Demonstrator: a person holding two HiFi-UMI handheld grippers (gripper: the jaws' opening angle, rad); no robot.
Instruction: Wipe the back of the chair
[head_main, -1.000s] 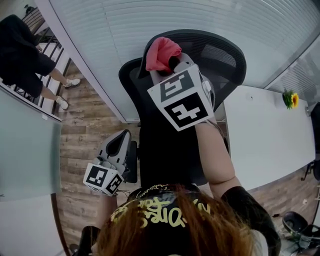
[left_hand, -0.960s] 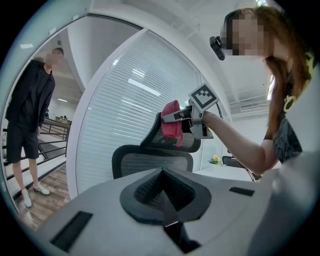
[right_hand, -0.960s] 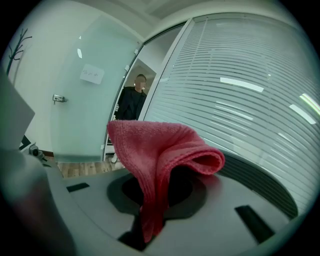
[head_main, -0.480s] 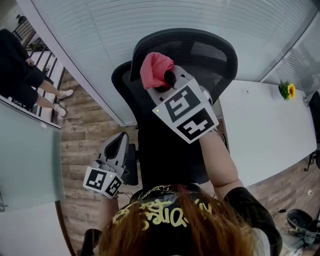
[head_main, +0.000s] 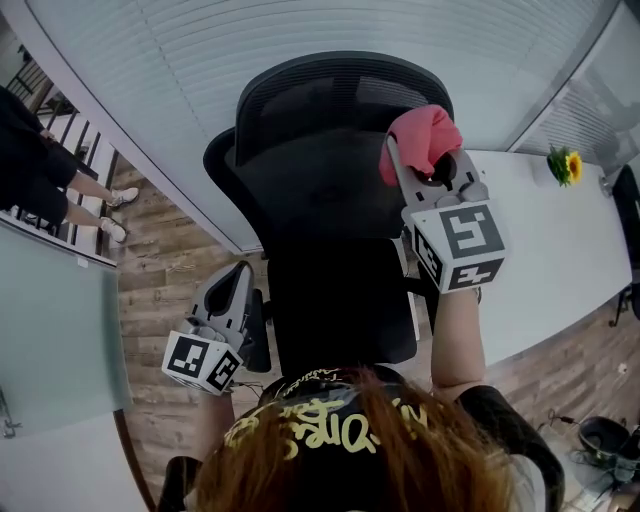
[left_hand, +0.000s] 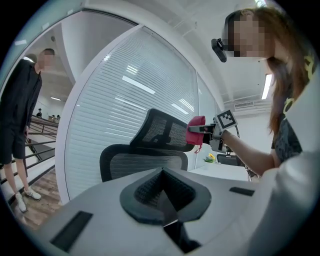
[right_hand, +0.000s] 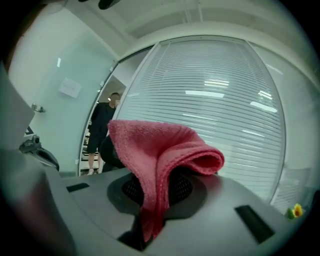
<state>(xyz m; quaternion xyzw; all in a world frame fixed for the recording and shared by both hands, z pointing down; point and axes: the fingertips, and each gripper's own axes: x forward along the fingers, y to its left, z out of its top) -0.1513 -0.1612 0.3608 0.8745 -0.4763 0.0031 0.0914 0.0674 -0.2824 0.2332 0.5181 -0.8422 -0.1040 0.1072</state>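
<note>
A black mesh office chair (head_main: 330, 160) stands with its back toward me; the left gripper view shows the chair (left_hand: 155, 145) from the side. My right gripper (head_main: 425, 165) is shut on a pink cloth (head_main: 420, 140) at the right edge of the chair's headrest. Seen close in the right gripper view, the pink cloth (right_hand: 160, 155) is pinched between the jaws and folds over them. My left gripper (head_main: 235, 290) hangs low at the chair's left side by the armrest, shut with nothing in it.
A white table (head_main: 540, 250) runs along the right with a small yellow flower (head_main: 565, 165) on it. White blinds (head_main: 200, 70) cover the glass wall behind the chair. A person (head_main: 40, 165) stands at the far left on the wood floor (head_main: 170, 270).
My right gripper has carried the pink cloth from the left side of the chair's headrest across to its right side. The left gripper has stayed in place.
</note>
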